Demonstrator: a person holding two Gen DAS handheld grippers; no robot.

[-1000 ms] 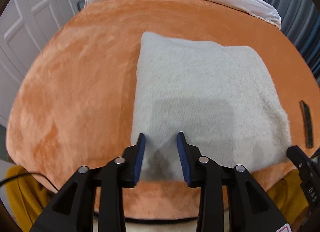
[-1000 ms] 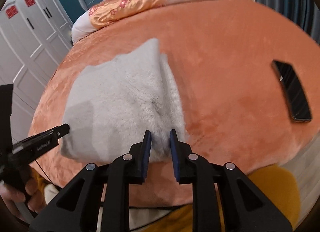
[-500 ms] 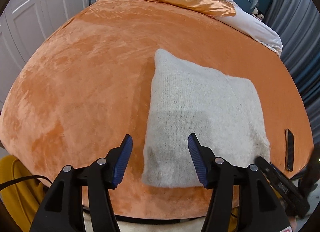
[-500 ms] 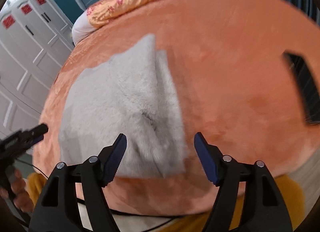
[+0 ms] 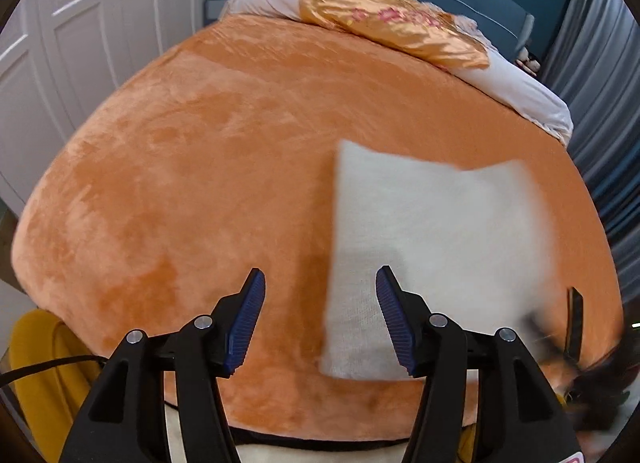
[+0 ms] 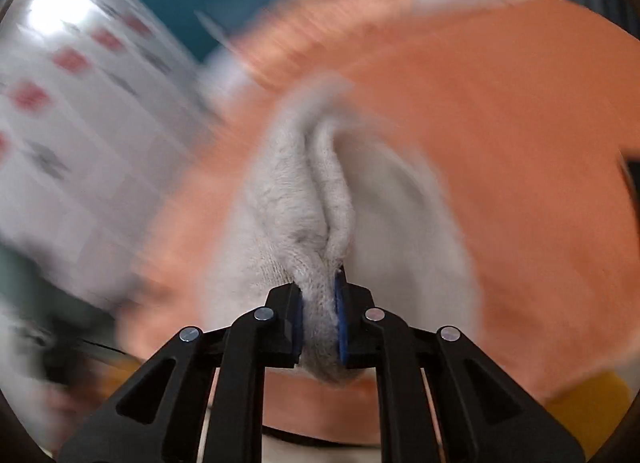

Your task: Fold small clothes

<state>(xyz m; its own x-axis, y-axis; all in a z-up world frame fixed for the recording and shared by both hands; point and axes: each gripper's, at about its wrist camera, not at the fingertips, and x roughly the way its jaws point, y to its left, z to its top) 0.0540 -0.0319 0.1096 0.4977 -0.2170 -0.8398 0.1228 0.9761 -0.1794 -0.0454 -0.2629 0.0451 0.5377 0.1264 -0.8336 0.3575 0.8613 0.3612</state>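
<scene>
Right tongs (image 6: 319, 317) are closing, pads already pinching the near edge of the white knitted garment (image 6: 288, 215) at 6 o'clock on the orange bedspread (image 5: 200, 183). Left tongs (image 5: 318, 323) hang wide and empty, the garment's left edge at their 1 o'clock. Another fold seems under way; next, the pinched edge likely needs carrying across toward 12 o'clock.
</scene>
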